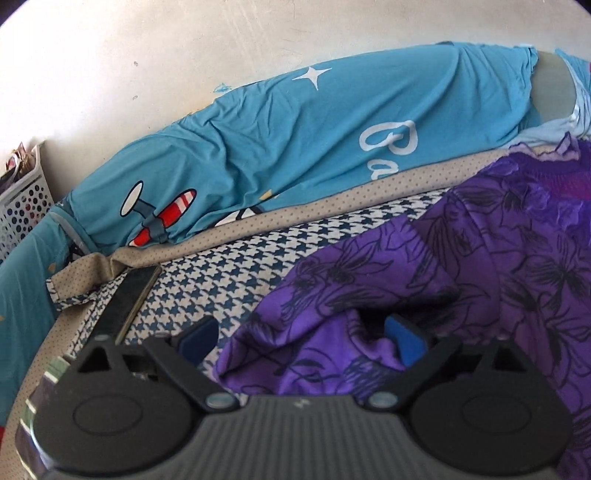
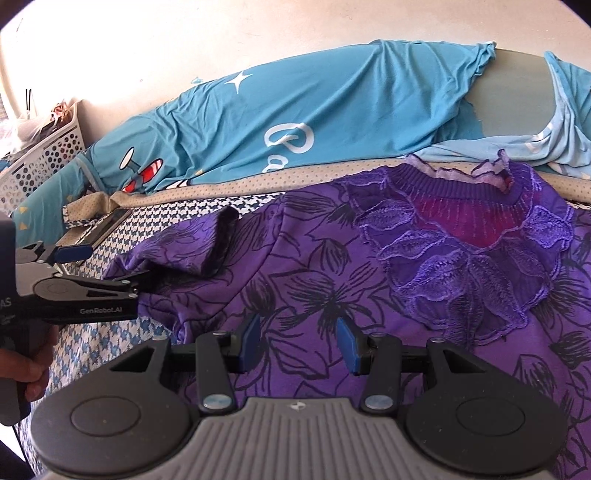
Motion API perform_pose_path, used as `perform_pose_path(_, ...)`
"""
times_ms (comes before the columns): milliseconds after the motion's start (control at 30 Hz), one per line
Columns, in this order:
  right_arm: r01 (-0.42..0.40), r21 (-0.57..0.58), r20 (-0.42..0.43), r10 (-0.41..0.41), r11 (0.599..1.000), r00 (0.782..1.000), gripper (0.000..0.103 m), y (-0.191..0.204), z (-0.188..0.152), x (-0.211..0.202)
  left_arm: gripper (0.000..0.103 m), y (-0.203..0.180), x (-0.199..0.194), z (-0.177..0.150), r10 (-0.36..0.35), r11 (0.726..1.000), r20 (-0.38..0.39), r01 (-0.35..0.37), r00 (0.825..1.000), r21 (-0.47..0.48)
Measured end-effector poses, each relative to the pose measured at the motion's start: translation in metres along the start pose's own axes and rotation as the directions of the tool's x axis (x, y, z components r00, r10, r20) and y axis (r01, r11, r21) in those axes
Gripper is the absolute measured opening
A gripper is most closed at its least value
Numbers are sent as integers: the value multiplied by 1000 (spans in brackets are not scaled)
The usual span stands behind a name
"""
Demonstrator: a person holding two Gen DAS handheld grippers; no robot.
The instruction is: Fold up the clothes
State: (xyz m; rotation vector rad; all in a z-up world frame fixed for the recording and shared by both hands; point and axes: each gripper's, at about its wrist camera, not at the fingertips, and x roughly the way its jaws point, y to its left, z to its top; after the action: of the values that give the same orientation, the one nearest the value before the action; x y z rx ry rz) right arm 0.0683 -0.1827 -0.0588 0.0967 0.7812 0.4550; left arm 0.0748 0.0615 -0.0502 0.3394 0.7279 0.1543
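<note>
The purple floral top [image 2: 369,266] lies spread on the houndstooth bed cover [image 2: 122,332], barely folded, with only its sleeve [image 2: 195,247] bunched over beside the wide-spread left gripper [image 1: 301,338], while the right gripper [image 2: 297,341] hovers half-spread, empty.

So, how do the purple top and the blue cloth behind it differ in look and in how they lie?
The purple top has black flower outlines and lace at the neck; the blue cloth shows a white star, white letters and a red-striped plane. The purple top lies spread on the checked cover; the blue cloth is draped over something raised behind it, along the wall. Both are wrinkled.
</note>
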Motion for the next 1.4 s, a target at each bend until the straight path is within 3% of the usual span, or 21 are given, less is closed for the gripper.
perform_pose_path(100, -34, -8, -28, 34, 999, 999, 45, 7, -4, 5, 100, 7, 18, -7, 41, 999, -76, -42, 996, -12)
perform_pose_path(233, -61, -60, -69, 57, 996, 996, 45, 19, -11, 12, 103, 37, 33, -8, -17, 982, -171, -15, 985, -186)
perform_pose_path(333, -63, -84, -90, 56, 994, 994, 45, 22, -14, 15, 103, 47, 29, -10, -33, 972, -196, -15, 980, -236)
perform_pose_path(533, -58, -70, -98, 51, 996, 994, 45, 19, -15, 16, 103, 51, 17, -6, -27, 975, -172, -12, 985, -222)
perform_pose_path(667, -49, -70, -99, 42, 996, 994, 45, 19, -15, 17, 103, 49, 5, 1, -50, 975, -114, 24, 992, -221)
perform_pose_path(767, -44, -72, -95, 37, 996, 995, 45, 20, -15, 18, 103, 38, 3, 5, -62, 987, -72, 50, 996, -155)
perform_pose_path(967, -44, -69, -92, 38, 997, 995, 46, 19, -15, 18, 103, 8, 13, 5, -24, 999, -27, 23, 999, -33)
perform_pose_path(1067, -45, -70, -90, 39, 996, 995, 46, 18, -16, 19, 103, 0, 16, 9, -10, 1000, 9, 10, 1000, -19)
perform_pose_path(1167, -42, -80, -89, 35, 996, 995, 46, 19, -16, 19, 102, 0, 18, 15, -19, 998, 35, 21, 999, -67)
perform_pose_path(1333, -43, -84, -89, 36, 996, 995, 46, 18, -16, 20, 89, 6, 24, 19, -43, 986, 27, 47, 999, -161)
perform_pose_path(1400, -43, -86, -89, 35, 995, 995, 46, 18, -15, 20, 68, 6, 25, 19, -50, 984, 31, 55, 998, -169)
